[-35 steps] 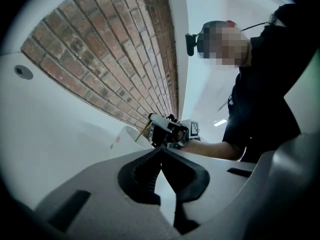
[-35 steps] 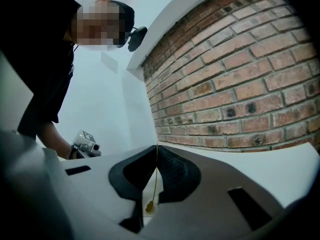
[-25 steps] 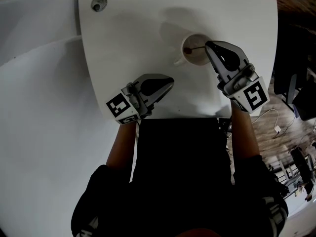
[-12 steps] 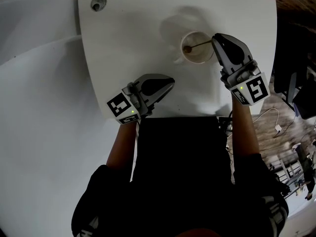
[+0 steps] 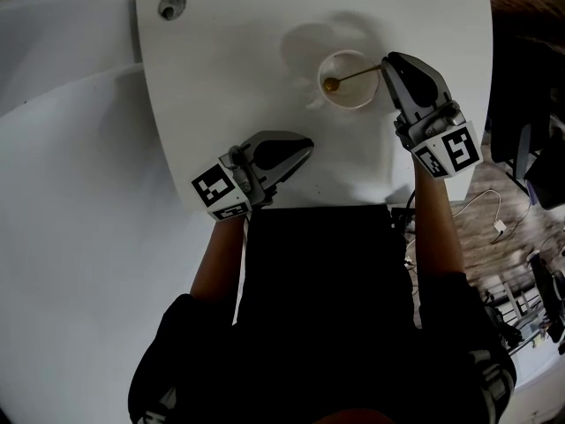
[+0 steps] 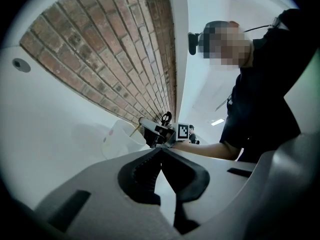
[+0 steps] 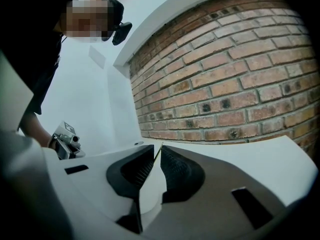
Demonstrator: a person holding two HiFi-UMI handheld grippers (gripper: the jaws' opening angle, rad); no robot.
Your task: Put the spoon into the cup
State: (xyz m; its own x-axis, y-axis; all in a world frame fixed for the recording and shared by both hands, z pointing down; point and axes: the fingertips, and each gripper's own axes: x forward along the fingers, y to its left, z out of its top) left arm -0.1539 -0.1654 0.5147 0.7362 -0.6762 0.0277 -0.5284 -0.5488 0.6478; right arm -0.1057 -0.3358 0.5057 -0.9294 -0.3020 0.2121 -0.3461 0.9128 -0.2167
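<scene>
A white cup stands at the far right of the white table. The gold spoon has its bowl inside the cup and its handle slants out over the right rim. My right gripper sits just right of the cup. Its jaws are opening, and the thin spoon handle still lies in the narrow gap between them, no longer pressed. My left gripper rests near the table's front edge, shut and holding nothing. In the left gripper view the cup and the right gripper show ahead.
A round hole sits in the table's far left corner. A brick wall runs behind the table. The table's right edge is close to my right gripper, with a cable on the floor beyond.
My right gripper drew back from over the cup to its right side. The spoon's bowl went down into the cup, and the jaws have parted a little. The left gripper stayed put.
</scene>
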